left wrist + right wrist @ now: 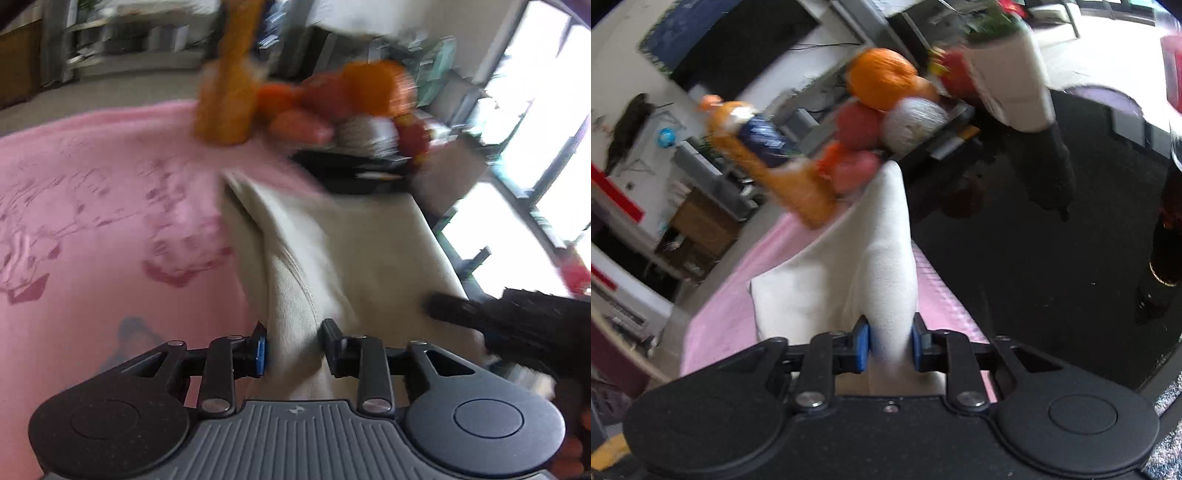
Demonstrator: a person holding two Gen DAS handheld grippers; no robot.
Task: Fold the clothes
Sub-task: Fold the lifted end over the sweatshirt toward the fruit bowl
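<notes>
A cream garment [332, 251] lies over a pink printed blanket [92, 221]. My left gripper [295, 347] has a fold of it between its jaws, and the cloth fills the gap and touches both pads. In the right wrist view the same cream garment [886, 240] rises in a taut ridge from the pink blanket [720, 321] into my right gripper [890, 347], whose blue pads press on both sides of the fold. Both views are blurred.
An orange bottle [768, 158] and a pile of fruit [882, 77] stand at the blanket's far end, by a white plant pot [1012, 74]. A glossy black table [1034, 240] lies to the right. A dark blurred shape [517, 321] touches the garment's right edge.
</notes>
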